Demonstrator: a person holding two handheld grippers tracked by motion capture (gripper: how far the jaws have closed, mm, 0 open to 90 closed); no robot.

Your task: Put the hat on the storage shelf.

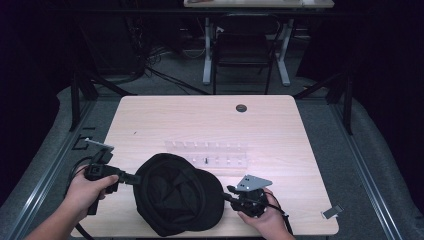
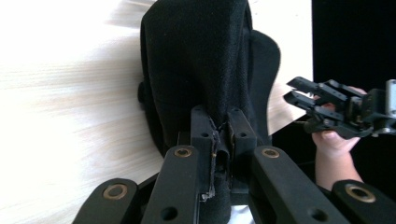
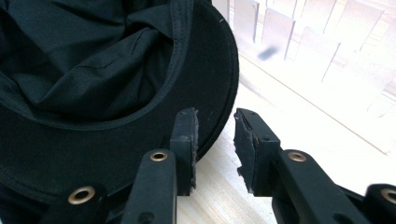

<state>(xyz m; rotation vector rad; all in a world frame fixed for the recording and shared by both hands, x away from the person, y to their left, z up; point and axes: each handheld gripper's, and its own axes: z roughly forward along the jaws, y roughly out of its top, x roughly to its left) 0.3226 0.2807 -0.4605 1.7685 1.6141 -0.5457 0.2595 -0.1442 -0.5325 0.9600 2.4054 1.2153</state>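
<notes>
Cap work half begun: your left gripper has its jaws clamped on the rear edge of the black fabric baseball cap lying crown-down on the pale wooden table, while your right gripper, jaws apart and empty, sits beside the brim, its grasp seemingly yet to come.

Cap: black, upside down, from 9 to 12 o'clock
Right gripper: jaws apart, just beside brim edge
Clear rack: 2 o'clock
</notes>
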